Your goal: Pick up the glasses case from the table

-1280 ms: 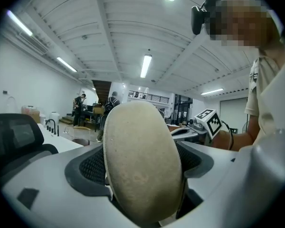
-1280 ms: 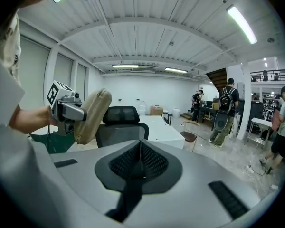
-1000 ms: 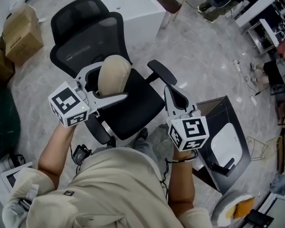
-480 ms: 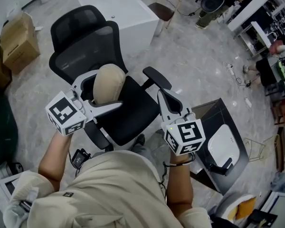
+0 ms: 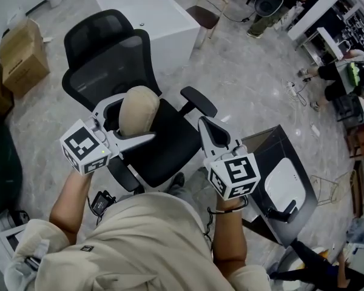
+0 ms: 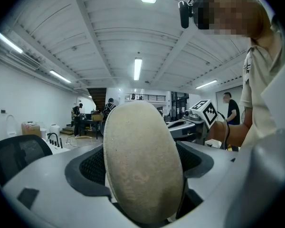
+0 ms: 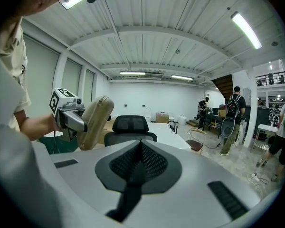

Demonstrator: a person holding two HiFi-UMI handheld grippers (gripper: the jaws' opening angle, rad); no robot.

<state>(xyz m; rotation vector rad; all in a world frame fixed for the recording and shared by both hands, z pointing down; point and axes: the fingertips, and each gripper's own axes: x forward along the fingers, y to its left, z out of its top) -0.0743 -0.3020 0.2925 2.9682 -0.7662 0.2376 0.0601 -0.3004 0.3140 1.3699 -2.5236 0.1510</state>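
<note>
Left gripper (image 5: pixel 137 123) clamps the beige glasses case (image 5: pixel 139 105) over a black office chair (image 5: pixel 109 56); right gripper (image 5: pixel 207 127), jaws seemingly closed, empty.

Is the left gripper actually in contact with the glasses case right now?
Touching. The left gripper view shows the beige glasses case filling the space between the jaws of the left gripper, pressed against both.

The glasses case (image 6: pixel 142 165) looks matt, finely napped cloth; the office chair (image 5: pixel 109 65) back is black mesh.
</note>
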